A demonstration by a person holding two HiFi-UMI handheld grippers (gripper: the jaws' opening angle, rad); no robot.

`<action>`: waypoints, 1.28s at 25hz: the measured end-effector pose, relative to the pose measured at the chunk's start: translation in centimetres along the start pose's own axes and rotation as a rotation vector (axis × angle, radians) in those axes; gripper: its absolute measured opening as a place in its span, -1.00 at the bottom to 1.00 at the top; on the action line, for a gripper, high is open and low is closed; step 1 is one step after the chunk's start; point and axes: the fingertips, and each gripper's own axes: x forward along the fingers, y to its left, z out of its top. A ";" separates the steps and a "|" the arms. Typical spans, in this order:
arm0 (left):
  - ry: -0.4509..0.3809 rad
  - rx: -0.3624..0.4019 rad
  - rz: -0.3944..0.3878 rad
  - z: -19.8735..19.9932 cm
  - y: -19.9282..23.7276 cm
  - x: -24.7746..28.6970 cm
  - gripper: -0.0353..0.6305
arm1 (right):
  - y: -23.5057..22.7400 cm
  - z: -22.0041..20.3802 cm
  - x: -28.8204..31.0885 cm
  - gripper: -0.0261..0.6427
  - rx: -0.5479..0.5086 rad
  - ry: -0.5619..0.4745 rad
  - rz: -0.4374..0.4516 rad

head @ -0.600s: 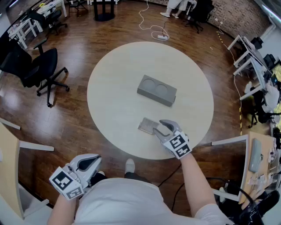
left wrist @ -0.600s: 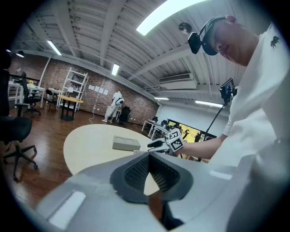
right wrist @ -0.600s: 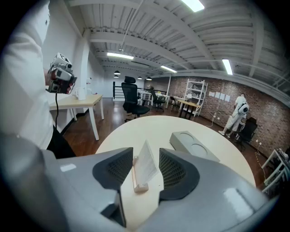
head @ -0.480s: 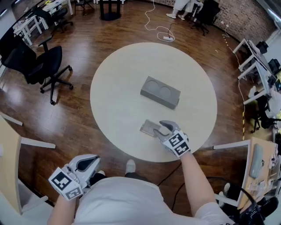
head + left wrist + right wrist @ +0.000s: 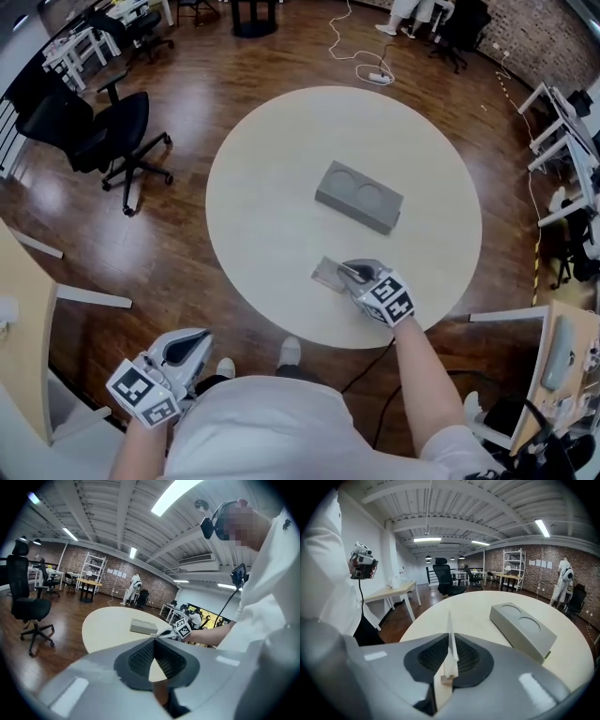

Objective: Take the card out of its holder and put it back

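Right gripper view: thin pale card point(image 5: 449, 625), edge-on in tongs point(image 5: 451, 643).

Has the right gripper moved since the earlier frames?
Yes. Judged against the grey block, the right gripper has pushed forward toward it, reaching farther over the card holder.

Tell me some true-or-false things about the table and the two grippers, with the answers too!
1. The right gripper is pinching a thin card. True.
2. The left gripper is holding the grey block. False: it is shut on nothing and hangs off to the side of the table.
3. The grey block has two round dips on top. True.
4. The table is square. False: it is round.
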 end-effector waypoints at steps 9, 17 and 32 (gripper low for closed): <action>-0.001 0.005 -0.010 -0.3 1.0 -1.2 -0.88 | -0.3 2.1 -1.5 -0.86 0.053 -0.048 -0.007; -0.025 0.015 -0.071 -0.3 2.2 -3.1 -0.88 | 2.0 7.2 -5.7 -0.86 0.008 -0.104 -0.087; -0.037 0.062 -0.264 -2.5 4.5 -11.1 -0.83 | 24.3 11.9 -8.0 -0.86 -0.001 -0.149 -0.110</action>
